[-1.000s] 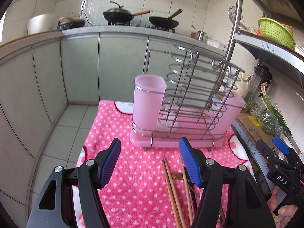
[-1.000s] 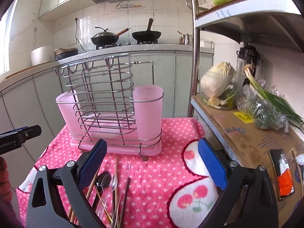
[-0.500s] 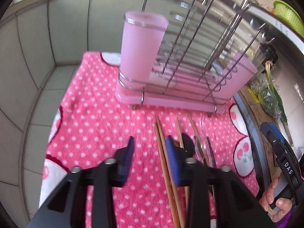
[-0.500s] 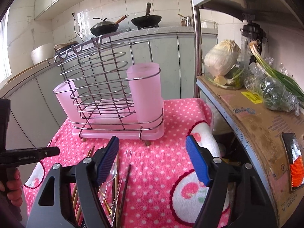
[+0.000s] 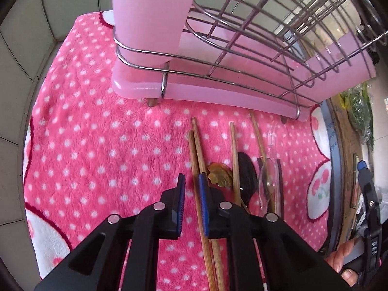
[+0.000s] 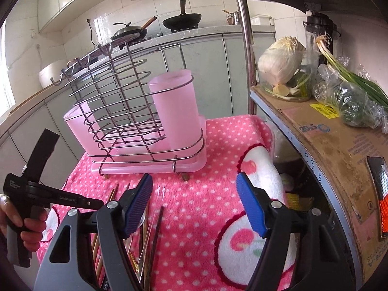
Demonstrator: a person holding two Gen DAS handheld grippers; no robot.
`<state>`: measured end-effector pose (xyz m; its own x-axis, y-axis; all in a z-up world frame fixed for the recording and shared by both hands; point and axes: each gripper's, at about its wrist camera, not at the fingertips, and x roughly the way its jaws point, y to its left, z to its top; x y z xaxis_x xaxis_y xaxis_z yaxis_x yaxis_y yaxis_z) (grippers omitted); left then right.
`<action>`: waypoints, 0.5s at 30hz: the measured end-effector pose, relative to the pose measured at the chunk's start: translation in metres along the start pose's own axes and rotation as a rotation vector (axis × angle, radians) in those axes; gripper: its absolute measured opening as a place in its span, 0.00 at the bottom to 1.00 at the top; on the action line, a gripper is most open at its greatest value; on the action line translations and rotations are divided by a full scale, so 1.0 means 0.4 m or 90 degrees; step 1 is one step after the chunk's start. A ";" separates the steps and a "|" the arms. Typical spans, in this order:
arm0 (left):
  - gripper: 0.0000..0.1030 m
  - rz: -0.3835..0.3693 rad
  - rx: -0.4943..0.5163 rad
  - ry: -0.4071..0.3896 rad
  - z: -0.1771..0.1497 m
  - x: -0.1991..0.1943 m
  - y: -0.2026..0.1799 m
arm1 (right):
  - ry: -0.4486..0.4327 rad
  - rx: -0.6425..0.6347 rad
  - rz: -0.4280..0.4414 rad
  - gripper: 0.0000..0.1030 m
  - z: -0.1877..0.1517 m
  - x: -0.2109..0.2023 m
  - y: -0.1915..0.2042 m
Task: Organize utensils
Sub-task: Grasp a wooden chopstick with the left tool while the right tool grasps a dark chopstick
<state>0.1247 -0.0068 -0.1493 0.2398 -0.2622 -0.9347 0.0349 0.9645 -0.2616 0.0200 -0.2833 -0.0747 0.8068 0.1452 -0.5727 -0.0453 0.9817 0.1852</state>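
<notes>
— What's the biggest thing on the table?

— The pink polka-dot towel (image 5: 101,145) that covers it. On the towel stands the wire utensil rack (image 6: 126,111) on its pink drip tray (image 5: 218,97), towards the far edge of the cloth.

— And the containers in the rack?

— Two pink plastic cups. The tall round cup (image 6: 177,111) sits in the wire ring at one end, and a wider pink cup (image 6: 80,126) sits at the other. From these angles nothing sticks out over either rim, though I cannot see down into them. The wire basket between them shows only tray through its bars.

— So where are the utensils?

— Loose on the towel, just in front of the tray. A pair of wooden chopsticks (image 5: 197,150) lies side by side, then another single chopstick (image 5: 234,150) and a further one (image 5: 258,138), a black spoon (image 5: 247,174), a clear plastic spoon (image 5: 266,181), a darker chopstick (image 5: 280,181), and a small brown leaf-shaped piece (image 5: 219,175).

— The grippers?

— The left gripper (image 5: 191,184) is low over the towel, its blue pads drawn close with the pair of chopsticks running between them; the narrow gap makes it hard to say whether they are pinched yet. The right gripper (image 6: 194,206) is spread wide with nothing in it, above the towel in front of the rack.
</notes>
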 end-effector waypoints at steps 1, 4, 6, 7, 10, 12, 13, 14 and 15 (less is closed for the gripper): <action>0.11 0.013 0.003 0.004 0.002 0.008 -0.003 | 0.001 0.002 0.001 0.70 0.000 0.000 -0.003; 0.11 0.018 0.007 0.012 0.008 0.024 -0.008 | 0.001 0.007 0.004 0.70 0.000 0.003 -0.011; 0.10 0.026 0.013 0.018 0.011 0.028 -0.016 | 0.002 0.009 0.005 0.70 0.000 0.007 -0.014; 0.10 0.030 0.017 0.021 0.013 0.033 -0.022 | 0.003 0.011 0.006 0.70 -0.001 0.009 -0.015; 0.11 0.041 0.027 0.045 0.031 0.063 -0.051 | 0.009 0.012 0.009 0.70 -0.003 0.016 -0.016; 0.11 0.059 0.041 0.045 0.039 0.067 -0.072 | 0.013 0.009 0.009 0.70 -0.005 0.018 -0.013; 0.11 0.062 0.041 0.045 0.043 0.070 -0.078 | 0.015 0.007 0.009 0.70 -0.005 0.019 -0.011; 0.08 0.060 0.034 0.043 0.047 0.071 -0.078 | 0.018 0.006 0.009 0.70 -0.005 0.019 -0.011; 0.07 0.055 0.029 0.040 0.048 0.069 -0.075 | 0.024 0.004 0.011 0.70 -0.005 0.021 -0.009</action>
<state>0.1491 -0.0426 -0.1626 0.1831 -0.1787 -0.9667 0.0606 0.9835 -0.1703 0.0258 -0.2856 -0.0818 0.7830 0.1670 -0.5991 -0.0553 0.9781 0.2005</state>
